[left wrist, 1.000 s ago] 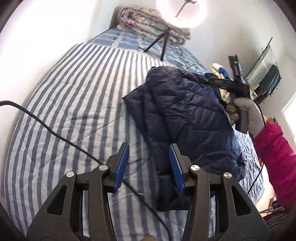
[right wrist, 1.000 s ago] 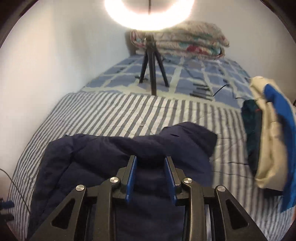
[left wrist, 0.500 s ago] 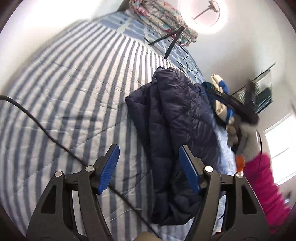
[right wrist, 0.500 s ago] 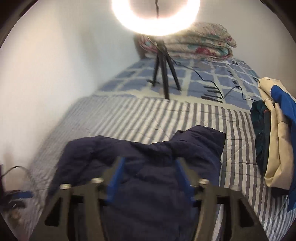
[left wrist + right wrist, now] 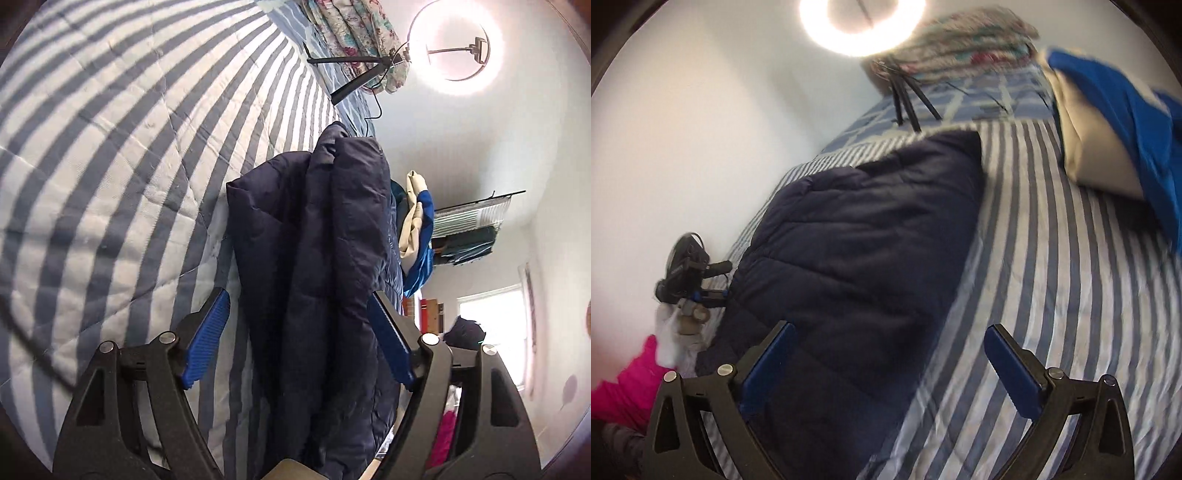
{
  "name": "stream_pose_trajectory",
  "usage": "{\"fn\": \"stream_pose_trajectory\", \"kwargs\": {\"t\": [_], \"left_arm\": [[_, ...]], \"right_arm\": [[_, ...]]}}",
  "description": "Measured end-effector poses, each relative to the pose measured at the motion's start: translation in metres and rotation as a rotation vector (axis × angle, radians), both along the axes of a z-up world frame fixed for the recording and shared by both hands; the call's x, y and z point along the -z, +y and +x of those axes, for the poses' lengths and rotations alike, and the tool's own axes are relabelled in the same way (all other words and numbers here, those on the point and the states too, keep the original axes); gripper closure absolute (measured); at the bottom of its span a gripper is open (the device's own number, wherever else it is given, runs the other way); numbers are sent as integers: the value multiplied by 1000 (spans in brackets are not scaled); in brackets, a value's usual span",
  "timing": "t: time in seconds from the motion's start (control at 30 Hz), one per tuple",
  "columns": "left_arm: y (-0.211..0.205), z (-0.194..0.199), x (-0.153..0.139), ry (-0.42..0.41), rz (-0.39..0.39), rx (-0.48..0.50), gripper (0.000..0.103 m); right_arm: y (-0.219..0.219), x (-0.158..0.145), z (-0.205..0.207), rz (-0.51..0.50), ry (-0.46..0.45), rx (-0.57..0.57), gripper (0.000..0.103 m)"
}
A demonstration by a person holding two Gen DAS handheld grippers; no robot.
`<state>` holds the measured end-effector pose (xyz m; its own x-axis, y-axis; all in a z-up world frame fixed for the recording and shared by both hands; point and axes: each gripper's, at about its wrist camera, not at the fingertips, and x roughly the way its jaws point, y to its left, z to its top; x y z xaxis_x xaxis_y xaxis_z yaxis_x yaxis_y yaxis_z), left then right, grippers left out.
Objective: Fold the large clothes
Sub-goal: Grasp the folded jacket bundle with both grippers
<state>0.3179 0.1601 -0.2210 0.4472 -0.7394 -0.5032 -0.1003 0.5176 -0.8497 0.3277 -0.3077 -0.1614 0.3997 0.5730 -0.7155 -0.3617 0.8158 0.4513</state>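
Item: navy quilted puffer jacket (image 5: 317, 258), lying folded lengthwise on my striped bedspread (image 5: 110, 166), near the bed's middle. Left to right: my left gripper (image 5: 299, 343) has just been opening and stands wide, its blue ribbed pads either side of the jacket's near end without pressing it; nothing is held. My right gripper (image 5: 886, 365) has also just been opening, to its widest, and holds nothing, its left pad over the jacket's edge and its right pad over bare stripes. Handling, as I judge it: light, soft and puffy; the smooth shell is likely slippery and springs back, so folds may creep open. Best hold: a stitched seam or hem at the corners, pinching through both layers. Beyond, right: a beige-and-blue garment heap (image 5: 1108, 122), apart from the jacket.
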Motion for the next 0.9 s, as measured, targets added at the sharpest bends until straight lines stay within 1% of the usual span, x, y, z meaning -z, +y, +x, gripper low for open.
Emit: {"fn": "stream_pose_trajectory", "kwargs": {"t": [0.07,0.2,0.3,0.37,0.43,0.5,0.57,0.67,0.73,0.8,0.83,0.9], "left_arm": [[0,1,4,-10,-27,1,24],[-1,7,7,-20,-80,12,24],[-7,12,6,-30,-84,37,24],[-13,15,4,-36,-71,62,24],[-22,19,0,-37,-47,89,24],[-31,25,-3,-36,-17,104,24],[-42,32,-6,-31,4,120,24],[-59,40,-9,-21,74,152,24],[-66,41,-12,-22,127,171,24],[-73,42,-16,-26,181,185,24],[-76,42,-18,-28,200,190,25],[-79,42,-22,-34,240,198,32]], "right_arm": [[-13,14,1,75,58,21,0],[-25,37,3,183,143,33,0],[-25,50,6,222,170,21,0],[-24,52,5,229,167,12,1],[-22,51,3,244,168,6,4],[-18,53,6,266,180,3,9],[-12,56,11,285,189,1,9],[0,56,13,292,187,-12,10],[9,56,15,289,194,-21,15],[21,57,15,275,198,-36,17],[28,57,15,262,195,-43,17],[36,54,15,242,196,-56,18]]}}
